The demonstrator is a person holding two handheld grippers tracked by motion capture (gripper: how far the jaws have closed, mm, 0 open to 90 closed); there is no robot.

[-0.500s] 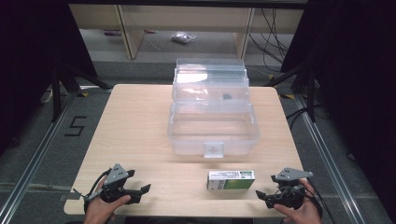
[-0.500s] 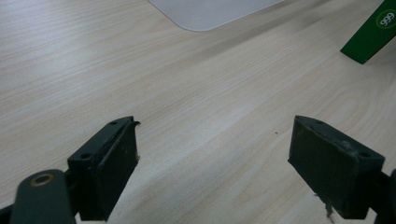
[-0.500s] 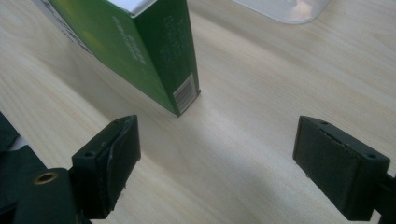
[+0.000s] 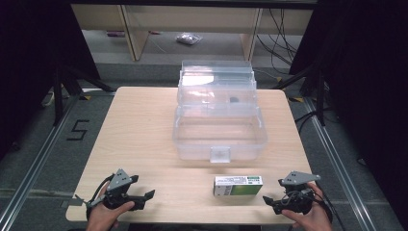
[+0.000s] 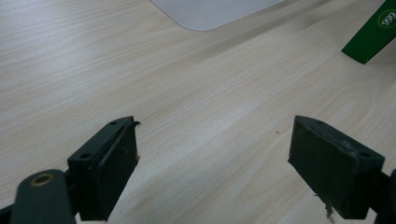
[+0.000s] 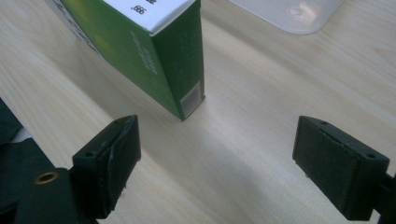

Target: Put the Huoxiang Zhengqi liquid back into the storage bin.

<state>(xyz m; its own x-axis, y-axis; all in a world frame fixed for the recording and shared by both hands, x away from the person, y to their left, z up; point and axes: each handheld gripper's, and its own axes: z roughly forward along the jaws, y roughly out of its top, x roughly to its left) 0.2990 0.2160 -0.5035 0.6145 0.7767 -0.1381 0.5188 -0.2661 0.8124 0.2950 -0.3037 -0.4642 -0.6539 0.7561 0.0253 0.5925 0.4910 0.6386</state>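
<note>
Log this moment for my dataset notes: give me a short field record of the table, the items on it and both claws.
table: light wood table
clear container: transparent plastic box, lid open, at the table's middle and far side
carton: green and white carton, lying flat in front of the box, near the right claw
left claw: left claw, open, empty, low over the near left of the table
right claw: right claw, open, empty, pointing toward the carton, not touching it
</note>
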